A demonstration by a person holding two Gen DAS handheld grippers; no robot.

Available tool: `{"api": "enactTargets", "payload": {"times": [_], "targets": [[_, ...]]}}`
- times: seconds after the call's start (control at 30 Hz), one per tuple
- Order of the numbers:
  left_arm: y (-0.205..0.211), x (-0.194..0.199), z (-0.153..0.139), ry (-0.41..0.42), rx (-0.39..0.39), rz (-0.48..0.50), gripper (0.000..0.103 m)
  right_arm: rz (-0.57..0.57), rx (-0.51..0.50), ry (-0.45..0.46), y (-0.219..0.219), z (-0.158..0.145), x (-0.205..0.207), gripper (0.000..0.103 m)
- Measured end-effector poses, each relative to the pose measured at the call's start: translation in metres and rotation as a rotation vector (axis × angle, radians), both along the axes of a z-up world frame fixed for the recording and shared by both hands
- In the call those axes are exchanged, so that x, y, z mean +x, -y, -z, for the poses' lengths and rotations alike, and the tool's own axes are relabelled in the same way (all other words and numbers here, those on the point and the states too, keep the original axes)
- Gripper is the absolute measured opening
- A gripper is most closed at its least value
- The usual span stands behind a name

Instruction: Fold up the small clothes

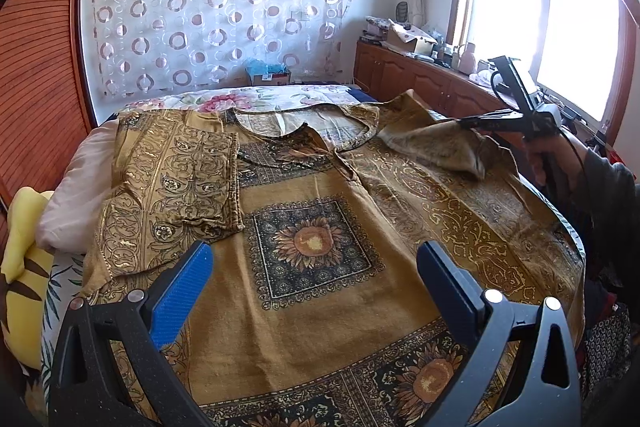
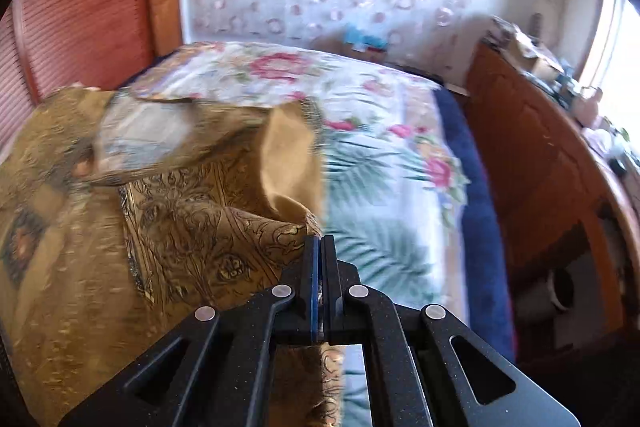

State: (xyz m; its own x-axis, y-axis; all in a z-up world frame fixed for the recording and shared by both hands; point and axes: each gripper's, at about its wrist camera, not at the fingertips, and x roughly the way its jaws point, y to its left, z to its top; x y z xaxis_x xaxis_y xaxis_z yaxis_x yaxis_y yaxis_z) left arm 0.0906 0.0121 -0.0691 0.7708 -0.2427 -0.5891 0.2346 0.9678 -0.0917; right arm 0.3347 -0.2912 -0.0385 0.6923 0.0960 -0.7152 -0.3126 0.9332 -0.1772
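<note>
Across the near half of the bed (image 1: pixel 328 91), a mustard-gold printed top (image 1: pixel 320 307) lies spread flat, its neckline toward the far end and its sunflower square panel (image 1: pixel 310 247) roughly in the middle. On the garment's left side the left sleeve (image 1: pixel 188 179) is already folded inward and rests flat on the body of the top, near the bed's left edge where a pale pink pillow (image 1: pixel 68 203) and a yellow plush toy (image 1: pixel 24 255) sit.

Low over the hem end, the left gripper (image 1: pixel 314 267) hangs with its jaws wide apart and nothing between the blue pads (image 1: pixel 182 297); whether it touches the cloth cannot be told.

Toward the right edge of the bed, the right gripper (image 2: pixel 319 251) has its jaws pressed together on the right sleeve (image 2: pixel 240 227), pinching the fabric at its edge. The sleeve is lifted off the floral bedsheet (image 2: pixel 384 155) and bent over toward the garment's middle, showing its paler underside in the left wrist view. That view also shows the gripper (image 1: pixel 472 123) held by the person's right hand (image 1: pixel 548 159) above the right side of the top.

Beyond the right edge of the bed runs a wooden cabinet (image 1: pixel 420 75) cluttered on top, under a bright window (image 1: pixel 560 7). A circle-patterned curtain (image 1: pixel 220 7) hangs on the far wall.
</note>
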Motion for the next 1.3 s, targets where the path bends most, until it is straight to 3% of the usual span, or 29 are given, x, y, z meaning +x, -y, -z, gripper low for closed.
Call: {"api": "enactTargets", "payload": {"times": [0.23, 0.3, 0.4, 0.57, 0.7, 0.73, 0.77, 0.87, 0.97, 1.13, 1.17, 1.3], "targets": [[-0.006, 0.003, 0.000, -0.003, 0.002, -0.016, 0.102, 0.097, 0.041, -0.037, 0.039, 0.004, 0.014, 0.002], [-0.007, 0.005, 0.000, -0.005, 0.000, -0.018, 0.102, 0.093, 0.077, -0.035, 0.041, 0.003, 0.013, 0.026], [-0.009, 0.010, -0.002, 0.000, 0.015, -0.021, 0.102, 0.053, 0.110, -0.019, 0.037, 0.000, 0.017, 0.031], [-0.017, 0.026, -0.003, -0.010, 0.029, -0.032, 0.102, -0.029, 0.123, -0.040, 0.020, 0.009, 0.035, 0.031], [-0.021, 0.042, 0.005, -0.032, 0.043, -0.043, 0.102, -0.043, 0.072, -0.080, 0.008, 0.020, 0.063, 0.031], [-0.021, 0.046, 0.008, -0.040, 0.045, -0.045, 0.102, -0.046, 0.062, -0.088, 0.005, 0.021, 0.070, 0.026], [-0.022, 0.049, 0.011, -0.049, 0.049, -0.047, 0.102, -0.060, 0.053, -0.092, 0.002, 0.021, 0.077, 0.003], [-0.024, 0.059, 0.020, -0.077, 0.055, -0.052, 0.102, -0.084, 0.034, -0.044, -0.003, 0.008, 0.092, 0.002], [-0.027, 0.065, 0.025, -0.097, 0.041, -0.052, 0.102, -0.056, 0.128, 0.054, 0.006, -0.016, 0.094, 0.002], [-0.027, 0.071, 0.029, -0.117, 0.043, -0.051, 0.102, 0.059, 0.126, 0.047, 0.026, -0.010, 0.108, 0.003], [-0.028, 0.071, 0.029, -0.120, 0.041, -0.049, 0.102, 0.058, 0.122, 0.026, 0.028, -0.006, 0.109, 0.005], [-0.034, 0.075, 0.022, -0.116, 0.016, -0.050, 0.102, 0.030, 0.084, -0.010, 0.028, 0.004, 0.101, 0.031]]}}
